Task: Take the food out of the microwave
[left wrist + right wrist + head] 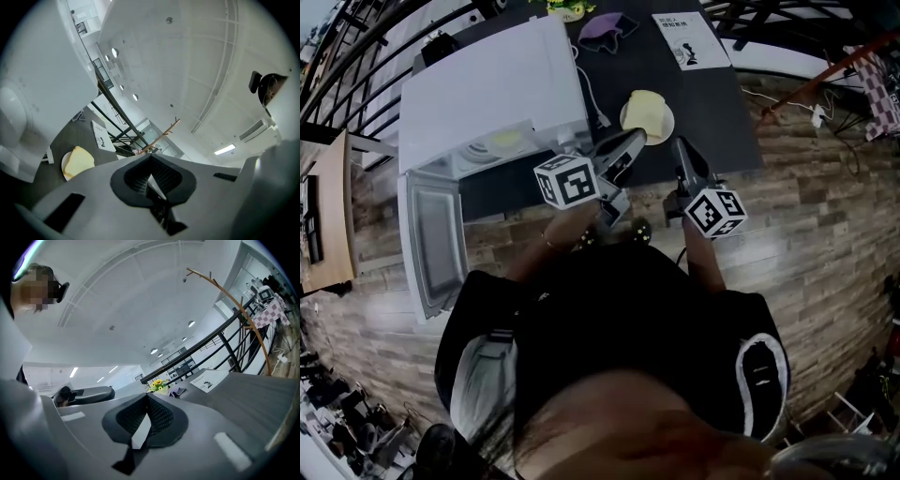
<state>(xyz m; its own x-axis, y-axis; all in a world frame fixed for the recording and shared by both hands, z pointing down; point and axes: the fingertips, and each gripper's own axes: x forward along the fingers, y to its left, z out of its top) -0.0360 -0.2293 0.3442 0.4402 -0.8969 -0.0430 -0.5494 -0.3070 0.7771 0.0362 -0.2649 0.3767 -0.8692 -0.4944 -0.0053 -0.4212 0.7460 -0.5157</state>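
Observation:
A yellow piece of food (643,105) lies on a white plate (662,127) on the dark table (717,112), to the right of the white microwave (487,89). The microwave door (434,246) hangs open at the lower left, and a pale round turntable (492,145) shows inside. My left gripper (633,139) is shut and empty, with its tips just short of the plate. My right gripper (680,143) is also shut and empty, beside the plate on its right. In the left gripper view the shut left gripper (150,174) points level, with the food (78,161) low at the left.
A printed sheet (686,39), a purple cloth (607,28) and yellow flowers (567,7) sit at the table's far end; the sheet (208,379) and flowers (158,385) also show past my right gripper (146,413). Black railings (356,47) run behind. The floor is wood plank.

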